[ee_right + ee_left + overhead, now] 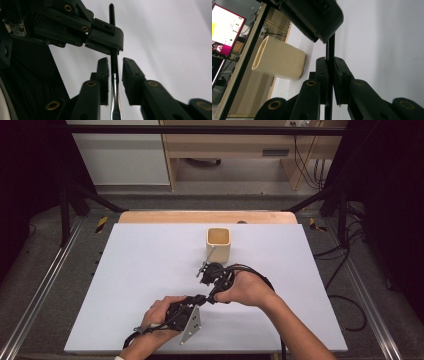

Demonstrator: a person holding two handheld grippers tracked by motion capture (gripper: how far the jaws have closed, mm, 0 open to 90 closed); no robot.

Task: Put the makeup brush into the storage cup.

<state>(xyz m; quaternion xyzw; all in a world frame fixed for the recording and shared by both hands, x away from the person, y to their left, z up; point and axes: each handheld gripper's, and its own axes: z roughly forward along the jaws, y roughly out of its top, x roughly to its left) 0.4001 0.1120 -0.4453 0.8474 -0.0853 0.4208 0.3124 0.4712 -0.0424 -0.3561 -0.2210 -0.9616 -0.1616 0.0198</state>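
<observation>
A thin utensil with a black handle [111,30] and a shiny metal lower part runs upright between both pairs of jaws. My left gripper [330,60] is shut on the black handle [331,47]. In the right gripper view the left gripper [105,35] clamps the handle just beyond my right gripper [115,60]. The right jaws stand a little apart on either side of the utensil, with a gap on each side. In the high view the left gripper [202,298] and right gripper [212,296] meet tip to tip near the table's front middle.
A cream square cup [218,242] stands upright on the white table [140,270], just beyond the hands; the left gripper view has the cup [279,61] close ahead. A wooden edge and black frame bars border the far side.
</observation>
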